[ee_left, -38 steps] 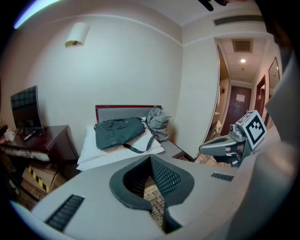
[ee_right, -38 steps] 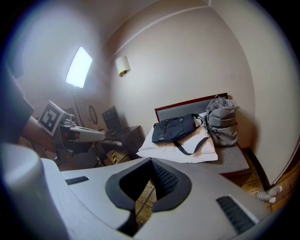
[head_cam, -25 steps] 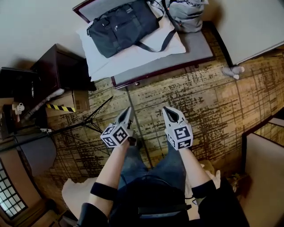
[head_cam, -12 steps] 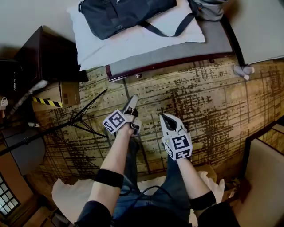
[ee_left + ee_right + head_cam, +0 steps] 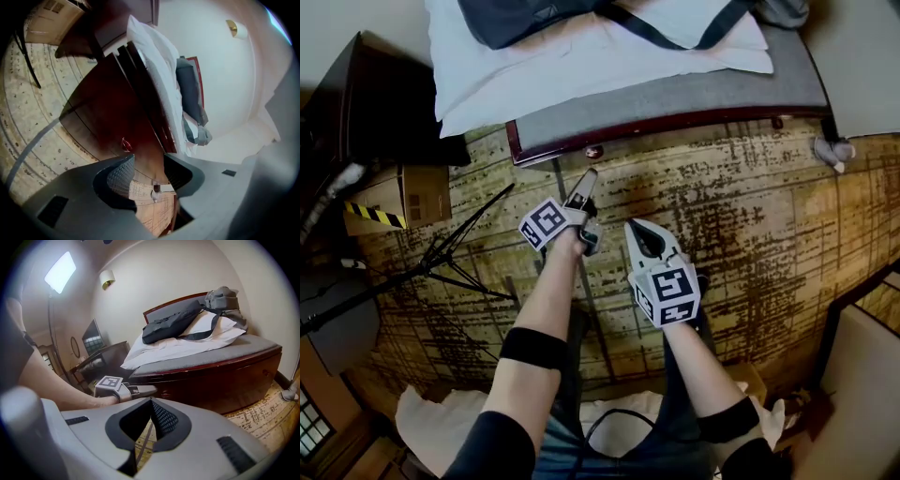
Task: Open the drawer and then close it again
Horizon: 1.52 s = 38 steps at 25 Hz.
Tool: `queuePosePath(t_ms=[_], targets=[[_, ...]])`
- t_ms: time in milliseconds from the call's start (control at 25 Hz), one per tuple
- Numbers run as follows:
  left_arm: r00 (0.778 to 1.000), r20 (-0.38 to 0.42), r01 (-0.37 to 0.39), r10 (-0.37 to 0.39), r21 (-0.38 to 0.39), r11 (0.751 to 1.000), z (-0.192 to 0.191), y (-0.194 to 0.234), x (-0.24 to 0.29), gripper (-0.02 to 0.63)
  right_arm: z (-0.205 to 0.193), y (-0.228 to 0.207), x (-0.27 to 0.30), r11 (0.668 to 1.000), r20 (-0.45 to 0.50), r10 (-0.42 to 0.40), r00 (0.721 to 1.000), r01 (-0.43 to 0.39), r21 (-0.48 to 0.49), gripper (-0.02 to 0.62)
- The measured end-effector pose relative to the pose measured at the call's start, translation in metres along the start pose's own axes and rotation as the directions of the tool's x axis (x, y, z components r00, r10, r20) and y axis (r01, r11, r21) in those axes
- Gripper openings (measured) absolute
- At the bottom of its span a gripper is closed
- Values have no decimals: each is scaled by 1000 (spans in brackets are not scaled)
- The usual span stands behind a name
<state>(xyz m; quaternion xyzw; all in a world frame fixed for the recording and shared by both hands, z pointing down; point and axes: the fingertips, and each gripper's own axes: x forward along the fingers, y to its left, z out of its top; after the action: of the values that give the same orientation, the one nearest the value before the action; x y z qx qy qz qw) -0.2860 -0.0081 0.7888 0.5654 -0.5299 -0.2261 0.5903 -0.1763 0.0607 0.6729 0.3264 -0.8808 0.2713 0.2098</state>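
Dark red drawer [image 5: 112, 122], white pillow [image 5: 581, 66] and black bag [image 5: 516, 14] on the bed [image 5: 675, 98]; tan carpet [image 5: 769, 216] beside it, streaked brown.

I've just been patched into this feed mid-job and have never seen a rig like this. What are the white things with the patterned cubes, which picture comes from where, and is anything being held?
There is no robot here. A person holds a hand clamp, called a gripper, in each hand, and the patterned cubes are part of the grippers. The head view comes from a camera on the person's head, looking down at the carpet and a bed. The other two views come from cameras riding on each gripper.

The left gripper has just been opening its jaws. They stand apart with nothing between them, aimed near the small knob on the bed's dark wooden base. The right gripper is shut and empty.

On the bed lie a white pillow and a dark bag.
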Motion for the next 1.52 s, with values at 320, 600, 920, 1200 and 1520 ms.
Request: queuePosePath(t_ms=[320, 600, 920, 1200, 1520], targets=[[999, -37, 32, -31, 34, 999, 16, 43, 43, 197, -19, -24, 43, 999, 31, -28, 999, 26, 36, 2], [993, -51, 109, -108, 15, 994, 12, 52, 64, 192, -27, -42, 60, 998, 30, -54, 998, 52, 45, 2], [989, 16, 147, -147, 6, 989, 20, 59, 70, 114, -39, -54, 66, 996, 12, -63, 998, 63, 58, 2], [977, 51, 206, -206, 3, 978, 20, 53, 71, 54, -47, -57, 72, 995, -1, -67, 998, 67, 69, 2], [972, 52, 230, -231, 8, 973, 19, 52, 71, 49, -52, -54, 77, 995, -10, -67, 998, 67, 78, 2]])
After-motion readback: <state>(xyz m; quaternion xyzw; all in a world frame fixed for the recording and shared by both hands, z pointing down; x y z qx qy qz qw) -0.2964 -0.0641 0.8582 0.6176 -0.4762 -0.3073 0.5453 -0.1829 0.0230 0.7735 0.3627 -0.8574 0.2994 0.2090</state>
